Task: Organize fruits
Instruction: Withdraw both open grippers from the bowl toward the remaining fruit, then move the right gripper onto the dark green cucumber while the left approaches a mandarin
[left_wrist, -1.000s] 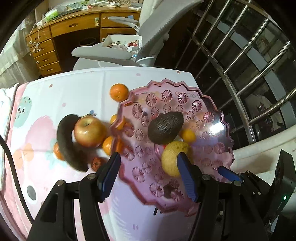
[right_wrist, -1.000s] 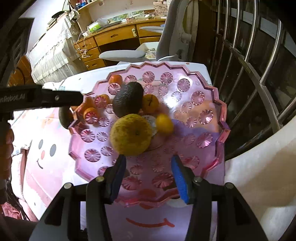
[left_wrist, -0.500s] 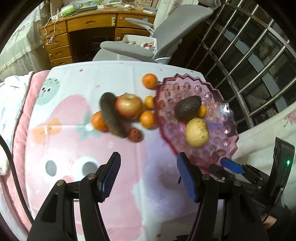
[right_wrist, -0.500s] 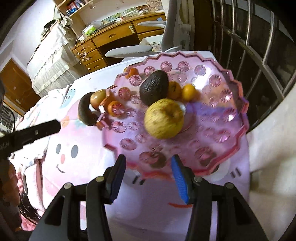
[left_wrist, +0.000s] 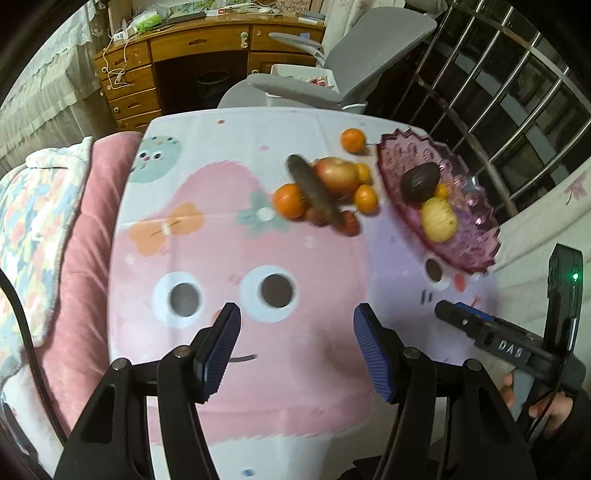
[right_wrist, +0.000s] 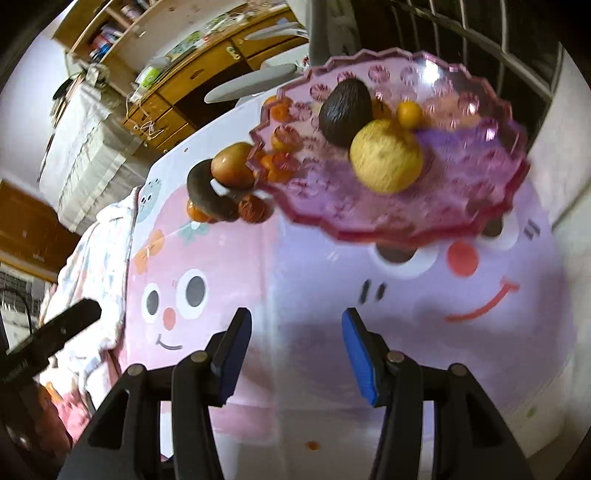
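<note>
A pink scalloped plate (left_wrist: 476, 236) (right_wrist: 476, 133) at the table's far right holds a dark avocado (left_wrist: 420, 181) (right_wrist: 344, 110), a yellow pear-like fruit (left_wrist: 438, 219) (right_wrist: 386, 161) and a small orange (right_wrist: 409, 113). Left of it lie a red apple (left_wrist: 336, 174) (right_wrist: 232, 166), a long dark fruit (left_wrist: 316, 194) (right_wrist: 203, 194) and several oranges (left_wrist: 290, 200). My left gripper (left_wrist: 297, 349) is open and empty, well back from the fruit. My right gripper (right_wrist: 295, 354) is open and empty, near the front edge; it also shows in the left wrist view (left_wrist: 491, 332).
The table wears a pink cartoon cloth (left_wrist: 240, 258). A grey office chair (left_wrist: 332, 85) and a wooden desk (left_wrist: 177, 55) stand behind it. A metal railing (left_wrist: 517, 110) runs along the right. Bedding (left_wrist: 44, 206) lies at the left.
Both grippers have pulled back and away from the plate and fruit toward the table's near edge. The fruit has not moved.
</note>
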